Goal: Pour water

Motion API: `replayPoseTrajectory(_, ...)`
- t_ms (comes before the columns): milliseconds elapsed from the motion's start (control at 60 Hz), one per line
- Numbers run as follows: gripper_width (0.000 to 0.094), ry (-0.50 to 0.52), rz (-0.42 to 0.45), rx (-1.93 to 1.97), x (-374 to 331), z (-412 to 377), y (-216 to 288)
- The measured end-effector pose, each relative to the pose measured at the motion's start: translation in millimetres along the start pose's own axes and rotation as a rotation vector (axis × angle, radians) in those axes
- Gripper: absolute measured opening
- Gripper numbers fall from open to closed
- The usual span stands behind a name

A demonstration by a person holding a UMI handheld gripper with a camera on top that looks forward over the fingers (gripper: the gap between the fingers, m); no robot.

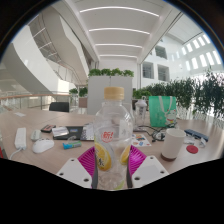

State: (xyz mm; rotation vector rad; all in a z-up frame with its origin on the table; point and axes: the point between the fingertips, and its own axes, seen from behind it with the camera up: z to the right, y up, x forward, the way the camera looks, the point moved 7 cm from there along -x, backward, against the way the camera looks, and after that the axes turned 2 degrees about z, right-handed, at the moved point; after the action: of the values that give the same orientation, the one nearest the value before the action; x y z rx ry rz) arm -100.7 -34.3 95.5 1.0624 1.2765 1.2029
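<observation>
Fingers of the gripper [112, 160] are clenching a clear plastic water bottle [113, 135], the pink pads [100, 157] pressing on its lower body from the nine and three o'clock sides. Bottle is standing upright between them, its pale cap [114, 93] at twelve o'clock, a label band showing across its middle and yellow patches glinting low on it next to the pads. Whether the bottle's base is sitting on the wooden table [30, 122] or is lifted off it, I cannot tell.

Beyond the fingers, toward nine o'clock of the bottle, a white computer mouse [43, 145] is lying on the table with a small blue item [71, 145] just beside it, and a white upright object [20, 138] is standing further out the same way. Toward three o'clock, a white paper cup [174, 142] is standing near the bottle but apart from it, a red disc [193, 150] lying just past the cup. A green container [160, 110] is standing behind the cup, around two o'clock. Farther back at twelve o'clock, a white planter with green hedge [110, 84] is rising behind the table, and more greenery [205, 97] is lining the two o'clock side under a bright ceiling with long light strips [118, 30]
</observation>
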Motion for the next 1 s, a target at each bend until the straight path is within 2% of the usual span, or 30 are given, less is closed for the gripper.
replayPoseTrajectory(133,0.0298,0.062,-0.102,0.072,11,-2,10)
replayPoseTrajectory(150,0.032,0.078,-0.117,0.099,13,-3,13)
replayPoseTrajectory(300,0.0321,0.139,-0.147,0.529,25,31,65)
replayPoseTrajectory(400,0.0321,0.125,-0.174,0.946,37,67,102)
replayPoseTrajectory(533,0.0319,0.092,-0.199,1.524,68,113,95)
replayPoseTrajectory(567,0.0298,0.109,-0.204,1.653,70,128,91)
replayPoseTrajectory(583,0.032,0.114,-0.204,1.703,71,131,90)
replayPoseTrajectory(700,0.032,0.183,-0.229,1.993,79,138,92)
replayPoseTrajectory(750,0.0318,0.223,-0.201,2.113,82,139,98)
replayPoseTrajectory(767,0.032,0.167,-0.199,2.163,90,132,116)
replayPoseTrajectory(817,0.0299,0.195,-0.164,2.271,91,136,118)
replayPoseTrajectory(900,0.0318,0.223,-0.114,2.393,81,146,126)
replayPoseTrajectory(1000,0.0319,0.218,-0.089,2.438,90,148,131)
